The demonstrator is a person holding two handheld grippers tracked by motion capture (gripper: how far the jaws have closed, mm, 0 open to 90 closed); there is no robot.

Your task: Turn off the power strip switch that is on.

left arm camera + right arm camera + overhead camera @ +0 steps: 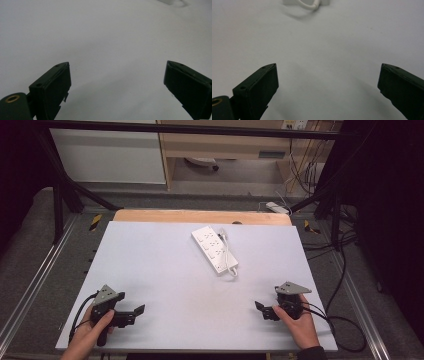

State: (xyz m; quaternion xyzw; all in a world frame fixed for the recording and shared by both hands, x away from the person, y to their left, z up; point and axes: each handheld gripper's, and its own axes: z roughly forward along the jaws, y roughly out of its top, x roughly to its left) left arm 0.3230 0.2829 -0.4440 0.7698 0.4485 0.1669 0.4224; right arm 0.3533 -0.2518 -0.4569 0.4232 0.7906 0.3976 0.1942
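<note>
Both grippers are being held low over the near edge of the white table [150,270], the left gripper [134,312] at the lower left of the high view and the right gripper [261,309] at the lower right, each with its jaws spread wide and nothing being gripped between them. In the left gripper view [117,80] and the right gripper view [328,82] bare white surface is being seen between the two black jaws. The jaws are being pointed inward, toward each other and the middle of the table, which looks like a ready pose, with both hands set evenly on either side of the work. The white power strip [215,249] is lying flat and slantwise at the upper centre of the high view, well apart from both grippers, its white cord [228,254] being laid along its right side and looped at its near end; that looped end is also being caught at the top edge of the right gripper view [308,4]. Nothing is standing between either gripper and the strip. A wooden board [200,216] is showing beyond the far edge of the table, and black cables [345,320] are trailing off at the lower right, clear of any likely reach.
</note>
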